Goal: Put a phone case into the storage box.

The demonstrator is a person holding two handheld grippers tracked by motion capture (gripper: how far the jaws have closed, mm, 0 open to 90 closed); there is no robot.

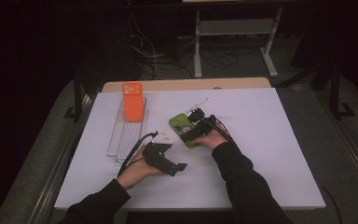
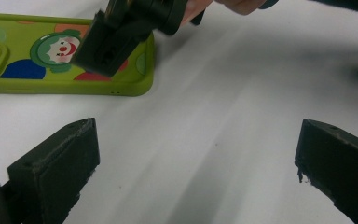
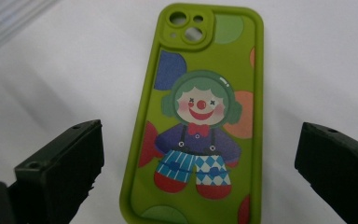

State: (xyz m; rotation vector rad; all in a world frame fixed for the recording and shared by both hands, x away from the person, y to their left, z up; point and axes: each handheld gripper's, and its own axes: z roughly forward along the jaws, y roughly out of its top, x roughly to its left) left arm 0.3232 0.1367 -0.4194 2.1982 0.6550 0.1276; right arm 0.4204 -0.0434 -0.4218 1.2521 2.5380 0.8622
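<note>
A green phone case (image 1: 181,124) with a clown picture lies flat, back up, on the white table. In the right gripper view the case (image 3: 200,116) lies between my jaws with its camera cutout at the far end. My right gripper (image 1: 192,126) hovers over it, open and straddling its width (image 3: 198,163). My left gripper (image 1: 178,170) rests near the table's front, open and empty (image 2: 198,158), pointing towards the case (image 2: 65,77). An orange phone (image 1: 132,101) lies camera side up at the back left.
The orange phone lies on a clear ribbed tray (image 1: 127,135) left of the case. A small white thin object (image 1: 199,101) lies behind the case. The white mat (image 1: 261,140) covers the table; its wooden back edge (image 1: 186,84) shows.
</note>
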